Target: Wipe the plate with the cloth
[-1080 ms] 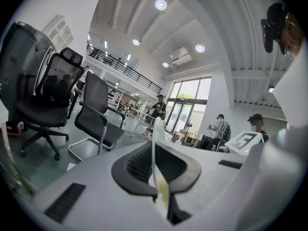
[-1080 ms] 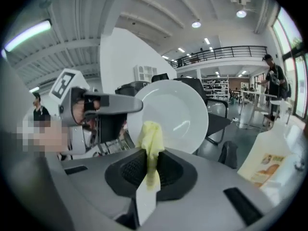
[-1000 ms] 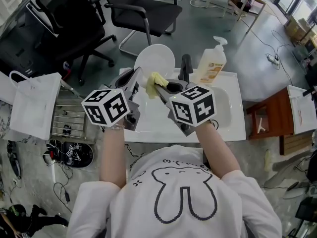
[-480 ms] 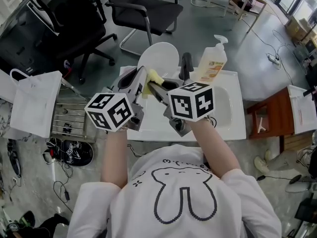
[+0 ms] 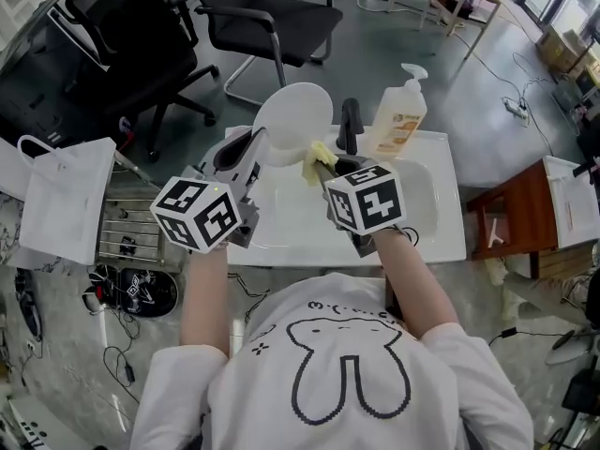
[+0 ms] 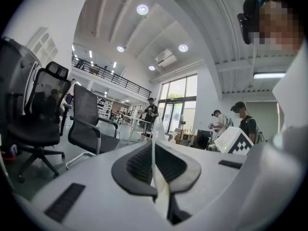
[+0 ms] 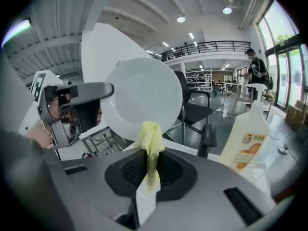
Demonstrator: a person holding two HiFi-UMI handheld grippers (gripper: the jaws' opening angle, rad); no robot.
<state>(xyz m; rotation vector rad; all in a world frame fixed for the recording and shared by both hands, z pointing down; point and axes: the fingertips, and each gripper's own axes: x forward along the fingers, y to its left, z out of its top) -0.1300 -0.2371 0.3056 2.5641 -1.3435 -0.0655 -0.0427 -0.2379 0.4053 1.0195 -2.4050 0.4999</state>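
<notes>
Wiping under way | left claw (image 5: 262, 142) pinches plate (image 5: 293, 118) rim, upright above table (image 5: 441, 244) | right claw (image 5: 322, 164) pinches cloth (image 5: 318, 155) by plate's lower right edge | next: likely press cloth on, sweep across.

Plate (image 5: 292, 111): 1, white, round, raised, tilted on edge, near-left rim pinched in left gripper (image 5: 262, 141). Cloth (image 5: 317, 154): 1, yellow, bunched, clamped in right gripper (image 5: 324, 164), at plate's near-right rim.
</notes>
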